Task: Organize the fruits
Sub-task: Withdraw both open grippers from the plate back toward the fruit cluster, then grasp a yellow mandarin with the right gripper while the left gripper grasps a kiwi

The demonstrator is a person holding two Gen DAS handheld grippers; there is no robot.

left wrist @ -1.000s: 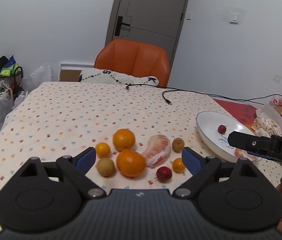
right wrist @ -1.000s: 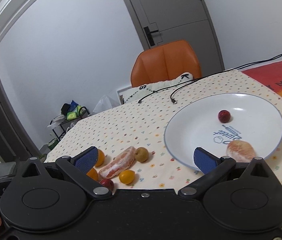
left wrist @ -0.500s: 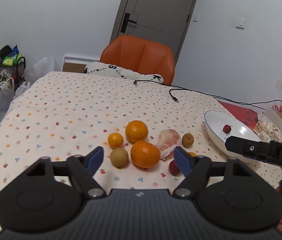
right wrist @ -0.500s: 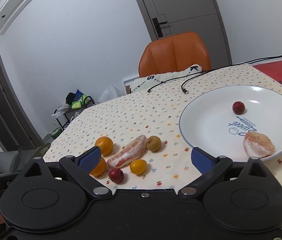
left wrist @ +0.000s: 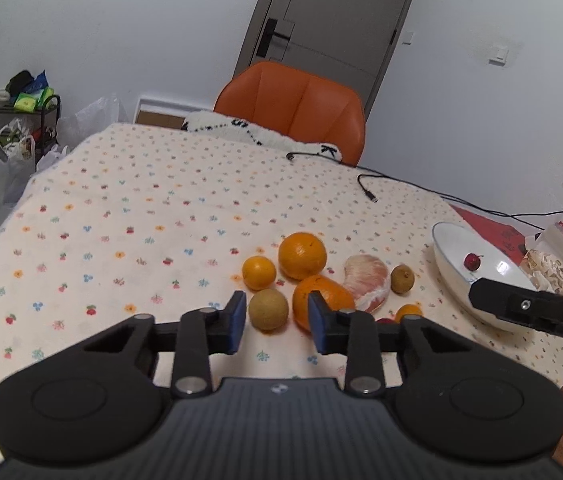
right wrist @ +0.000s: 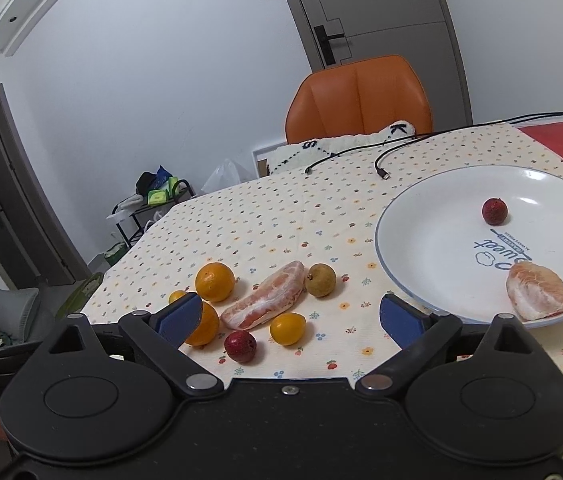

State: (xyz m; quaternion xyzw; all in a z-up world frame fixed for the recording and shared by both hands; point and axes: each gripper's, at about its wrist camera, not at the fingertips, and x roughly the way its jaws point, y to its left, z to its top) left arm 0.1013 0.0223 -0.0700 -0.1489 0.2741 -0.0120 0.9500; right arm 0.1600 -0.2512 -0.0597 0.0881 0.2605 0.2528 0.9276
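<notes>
The left gripper [left wrist: 277, 322] hung with its blue-padded fingers narrowed but parted and empty, lined up on the round brownish-green fruit [left wrist: 268, 309] beside a large orange [left wrist: 320, 306], probably the next pick. The right gripper [right wrist: 290, 317] hovered with fingers spread wide and empty near the white round plate [right wrist: 421, 240], which held a small red fruit [right wrist: 494, 211] and a peeled pomelo segment [right wrist: 538, 297]. The desk wore a cream cloth with small printed flowers [left wrist: 129, 216]; an orange chair [left wrist: 293, 108] and a grey door [left wrist: 329, 28] stood behind.

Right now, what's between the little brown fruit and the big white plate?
Only bare flowery tablecloth. In the right wrist view, nothing sits between the small brown fruit and the white plate.
</notes>
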